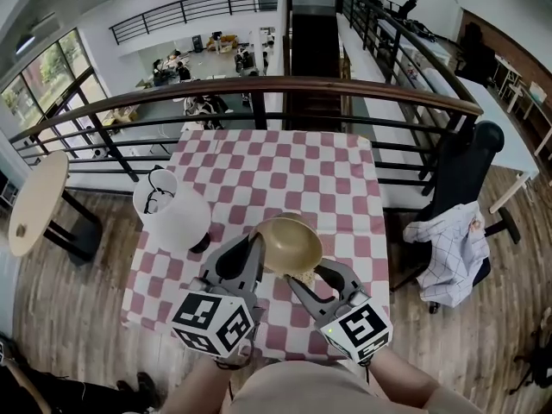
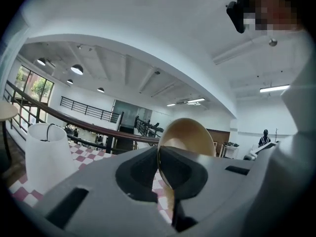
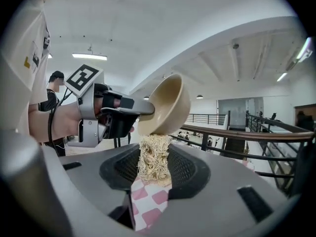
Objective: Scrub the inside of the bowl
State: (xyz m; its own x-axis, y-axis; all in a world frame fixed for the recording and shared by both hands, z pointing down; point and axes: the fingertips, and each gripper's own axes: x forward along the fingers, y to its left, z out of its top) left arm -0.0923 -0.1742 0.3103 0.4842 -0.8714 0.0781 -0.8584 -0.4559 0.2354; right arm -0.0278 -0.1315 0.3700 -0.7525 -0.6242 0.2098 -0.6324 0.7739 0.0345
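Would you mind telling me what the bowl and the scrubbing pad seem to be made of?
The bowl looks like plastic or melamine, though glazed ceramic is possible: it has a smooth, even tan surface with a soft sheen and a thin rim. The scrubbing pad looks like coarse plant fibre, perhaps loofah: it is pale straw in colour, matte, and a tangled mesh of loose strands.

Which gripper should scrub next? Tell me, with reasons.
Right. The right gripper has its jaws shut on the fibrous scrubber, close below the bowl. The left gripper is occupied clamping the bowl's rim in the air.
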